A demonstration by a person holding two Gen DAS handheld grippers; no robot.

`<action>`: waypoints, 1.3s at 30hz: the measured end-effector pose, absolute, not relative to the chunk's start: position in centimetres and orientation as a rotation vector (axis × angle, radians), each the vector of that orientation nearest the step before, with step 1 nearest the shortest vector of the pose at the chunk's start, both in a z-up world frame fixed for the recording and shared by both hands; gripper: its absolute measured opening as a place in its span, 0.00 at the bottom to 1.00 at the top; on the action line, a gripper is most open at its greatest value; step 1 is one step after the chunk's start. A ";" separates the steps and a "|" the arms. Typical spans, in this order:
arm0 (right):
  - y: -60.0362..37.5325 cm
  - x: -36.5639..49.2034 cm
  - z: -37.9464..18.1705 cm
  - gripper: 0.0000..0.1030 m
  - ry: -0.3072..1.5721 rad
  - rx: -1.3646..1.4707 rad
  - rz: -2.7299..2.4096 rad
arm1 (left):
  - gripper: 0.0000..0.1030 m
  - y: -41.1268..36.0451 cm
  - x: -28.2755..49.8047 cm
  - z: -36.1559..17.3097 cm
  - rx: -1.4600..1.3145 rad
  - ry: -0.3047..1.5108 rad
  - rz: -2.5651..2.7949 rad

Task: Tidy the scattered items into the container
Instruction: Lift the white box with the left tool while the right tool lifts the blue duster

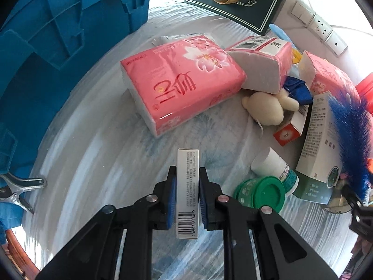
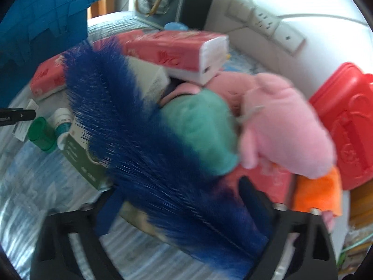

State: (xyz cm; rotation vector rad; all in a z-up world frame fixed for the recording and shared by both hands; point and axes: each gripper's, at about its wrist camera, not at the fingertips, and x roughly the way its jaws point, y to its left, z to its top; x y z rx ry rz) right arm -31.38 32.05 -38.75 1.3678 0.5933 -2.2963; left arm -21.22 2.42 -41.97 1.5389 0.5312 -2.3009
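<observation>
**Slim box pinched by the left tongs; blue brush between the right tongs**

In the left wrist view, a narrow white box [image 1: 188, 192] with a barcode was held between the blue pads of the left gripper [image 1: 187, 194], which were pressed against its two long sides. The blue container [image 1: 58, 37] was seen at the left edge of the cloth-covered table [image 1: 98, 168]. A pink tissue pack [image 1: 179, 81] lay ahead, with a cream plush toy [image 1: 268, 108], a white bottle [image 1: 276, 166] and a green lid [image 1: 263, 192] to the right.

In the blurred right wrist view, a blue bristle brush [image 2: 149, 144] was seen lying between the fingers of the right gripper [image 2: 177, 207]. The fingers stood apart; whether they pressed on the brush could not be told. Behind it lay a pink plush toy [image 2: 284, 126], a teal cloth [image 2: 205, 126] and a red case [image 2: 349, 126].
</observation>
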 end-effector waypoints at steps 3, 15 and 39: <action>31.7 -31.4 -38.7 0.44 0.543 1.380 -2.285 | 0.16 1.7 -21.4 -42.2 1.536 0.538 -2.299; 33.2 -29.0 -32.3 0.19 0.420 1.246 -2.410 | 0.16 1.7 -22.3 -40.6 1.515 0.538 -2.342; 38.2 -21.8 -19.5 0.12 -0.001 1.121 -2.625 | 0.16 4.5 -19.5 -33.2 1.496 0.471 -2.542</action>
